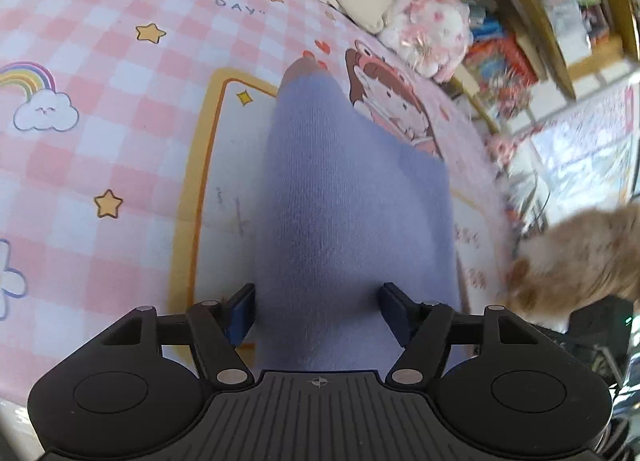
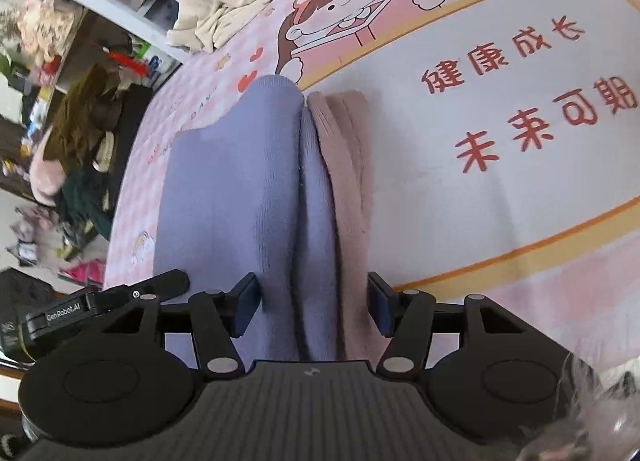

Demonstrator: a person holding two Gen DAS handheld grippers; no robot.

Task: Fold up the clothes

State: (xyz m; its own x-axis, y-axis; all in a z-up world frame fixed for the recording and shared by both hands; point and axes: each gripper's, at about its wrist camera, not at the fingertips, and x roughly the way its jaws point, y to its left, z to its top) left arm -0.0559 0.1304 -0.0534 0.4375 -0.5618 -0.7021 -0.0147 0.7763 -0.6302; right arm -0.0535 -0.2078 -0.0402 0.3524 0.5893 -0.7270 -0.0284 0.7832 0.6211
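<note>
Left wrist view: lavender knit garment runs toward 12 o'clock from between the left gripper fingers, which pinch it; right gripper likewise pinches its bunched folds.

A pink checked cartoon sheet, a plush toy beside cluttered bookshelves — a furry animal nearby.

Lavender knit garment with mauve-pink inner side, bunched lengthwise on the mat

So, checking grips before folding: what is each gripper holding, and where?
Both hold the purple garment: left gripper on a bunched end, right gripper on bunched purple and pink folds.
</note>
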